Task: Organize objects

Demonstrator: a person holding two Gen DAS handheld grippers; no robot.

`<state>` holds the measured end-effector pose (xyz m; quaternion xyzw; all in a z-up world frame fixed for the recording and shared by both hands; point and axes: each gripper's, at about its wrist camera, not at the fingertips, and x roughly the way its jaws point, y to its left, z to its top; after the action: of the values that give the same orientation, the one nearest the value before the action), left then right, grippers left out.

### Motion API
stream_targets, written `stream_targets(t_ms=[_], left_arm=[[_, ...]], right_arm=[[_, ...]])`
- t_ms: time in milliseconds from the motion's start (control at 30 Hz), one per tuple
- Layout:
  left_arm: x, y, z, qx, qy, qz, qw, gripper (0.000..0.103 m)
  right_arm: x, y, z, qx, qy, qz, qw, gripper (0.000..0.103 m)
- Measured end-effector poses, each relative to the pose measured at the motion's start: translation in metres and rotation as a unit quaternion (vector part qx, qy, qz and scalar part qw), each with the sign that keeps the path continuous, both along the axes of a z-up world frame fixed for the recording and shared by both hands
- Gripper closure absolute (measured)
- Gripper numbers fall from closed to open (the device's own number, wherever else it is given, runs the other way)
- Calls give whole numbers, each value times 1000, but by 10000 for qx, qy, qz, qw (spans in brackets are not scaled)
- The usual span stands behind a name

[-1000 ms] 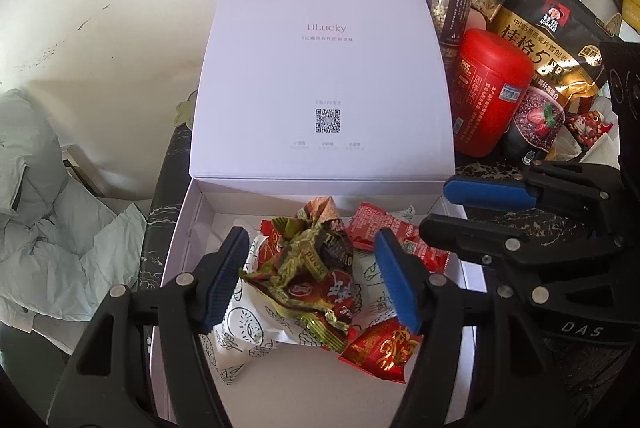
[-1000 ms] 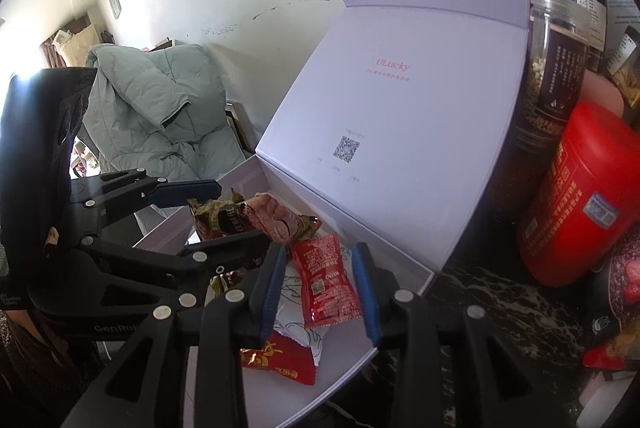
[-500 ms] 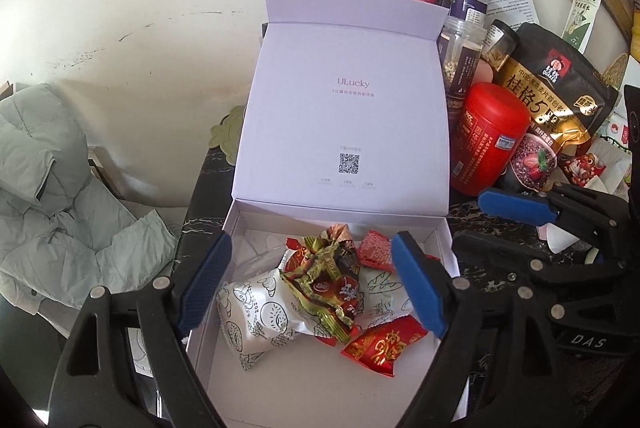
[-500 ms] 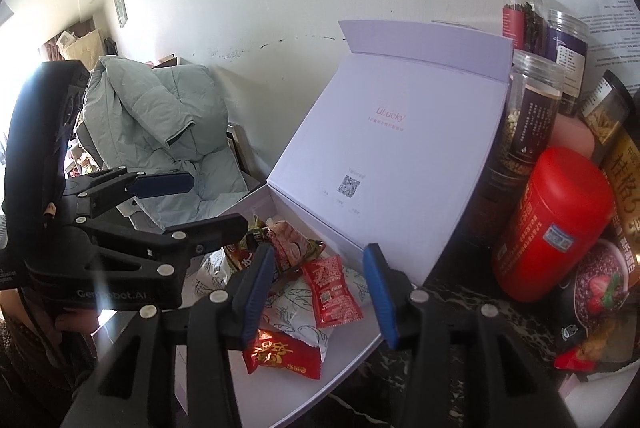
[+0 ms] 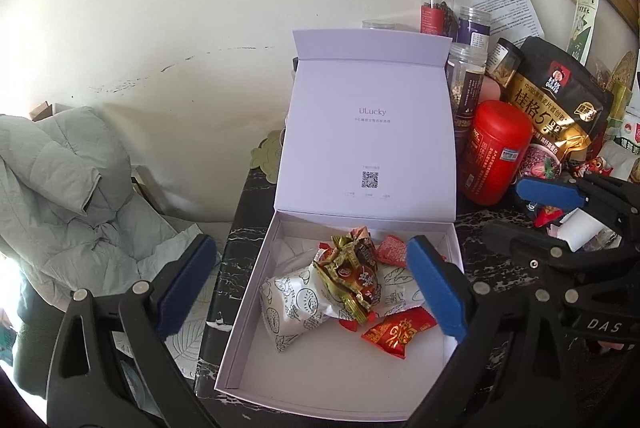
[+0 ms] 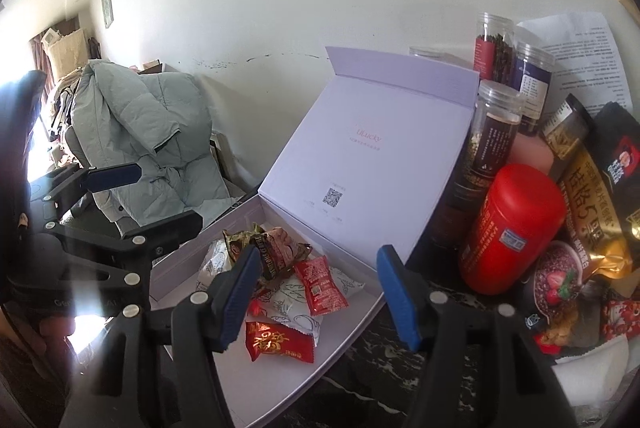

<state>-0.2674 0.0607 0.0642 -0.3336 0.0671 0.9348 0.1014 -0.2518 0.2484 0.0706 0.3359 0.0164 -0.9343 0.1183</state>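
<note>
A pale lilac gift box (image 5: 336, 384) stands open on the dark marble table, lid upright against the jars; it also shows in the right wrist view (image 6: 280, 384). Inside lie several snack packets: a white patterned one (image 5: 290, 302), a green-gold-brown one (image 5: 352, 274), a red-gold one (image 5: 396, 332) and a small red one (image 6: 320, 284). My left gripper (image 5: 314, 292) is open and empty, held above the box. My right gripper (image 6: 320, 302) is open and empty, above the box's right front corner.
A red canister (image 5: 496, 156), several clear jars (image 5: 466, 88) and a black Quaker oats bag (image 5: 556, 108) crowd the table right of the box. More red wrappers (image 6: 616, 316) lie at the far right. A grey-green jacket (image 5: 68, 188) hangs left, off the table.
Both grippers have pulled back and up away from the box, and both have opened wider. The snack packets stay in the box.
</note>
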Motion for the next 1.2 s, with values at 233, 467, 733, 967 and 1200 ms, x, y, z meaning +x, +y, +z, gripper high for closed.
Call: stream_targets(t_ms=[233, 467, 733, 967, 1200], left_arm=[[31, -14, 25, 104, 213, 115, 9997, 1], [58, -27, 35, 214, 255, 211, 9992, 1], [88, -34, 34, 296, 275, 159, 9991, 1], [109, -43, 18, 414, 87, 162, 9990, 1], [134, -47, 11, 467, 66, 206, 9987, 1]], right_arm=[[32, -12, 23, 118, 185, 56, 9997, 37], [60, -15, 32, 127, 224, -11, 9997, 37], [88, -20, 27, 61, 256, -40, 9996, 37], [112, -27, 15, -26, 264, 8, 9996, 37], [136, -29, 8, -160, 249, 36, 9996, 37]])
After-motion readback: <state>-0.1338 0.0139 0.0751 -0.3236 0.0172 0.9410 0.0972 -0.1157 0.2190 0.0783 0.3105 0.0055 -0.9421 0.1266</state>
